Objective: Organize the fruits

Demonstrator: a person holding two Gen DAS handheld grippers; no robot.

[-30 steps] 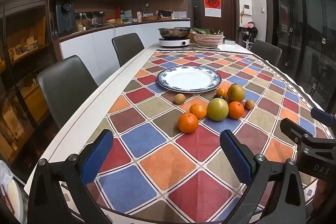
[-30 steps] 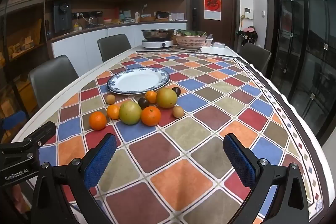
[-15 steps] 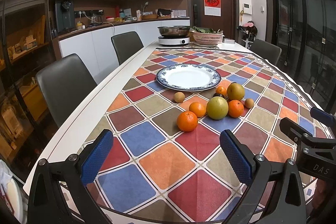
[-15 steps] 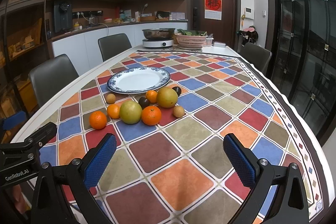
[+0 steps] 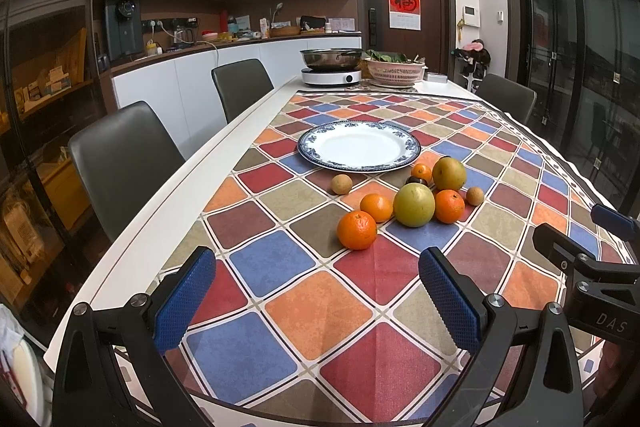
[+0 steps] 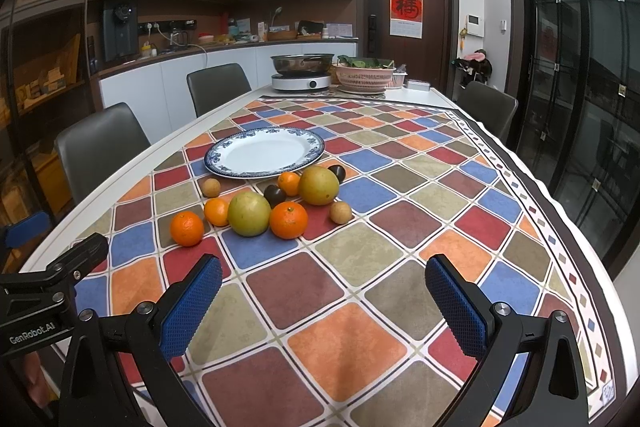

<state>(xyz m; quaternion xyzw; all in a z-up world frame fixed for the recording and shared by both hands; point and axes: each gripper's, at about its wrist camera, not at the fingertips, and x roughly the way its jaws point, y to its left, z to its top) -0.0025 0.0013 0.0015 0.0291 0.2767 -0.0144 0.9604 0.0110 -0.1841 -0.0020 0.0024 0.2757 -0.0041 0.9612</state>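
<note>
A cluster of fruit lies on the checkered tablecloth: several oranges, the nearest point(image 5: 357, 230) point(image 6: 187, 228), a large green-yellow fruit point(image 5: 414, 205) point(image 6: 249, 213), a second yellowish one point(image 5: 449, 173) point(image 6: 318, 185), small brown fruits point(image 5: 342, 184) point(image 6: 340, 212) and dark ones point(image 6: 274, 195). An empty white plate with a blue rim point(image 5: 359, 146) point(image 6: 265, 151) sits just behind them. My left gripper point(image 5: 316, 303) is open and empty, short of the fruit. My right gripper point(image 6: 324, 307) is open and empty, to the right of the left one.
An induction cooker with a steel pan point(image 5: 331, 67) and a pink basket of greens point(image 5: 395, 70) stand at the table's far end. Grey chairs point(image 5: 120, 163) line the left side, another point(image 6: 486, 111) the far right. The table edge runs close below both grippers.
Both grippers have stayed open and almost still; the left view has shifted very slightly. No fruit has moved.
</note>
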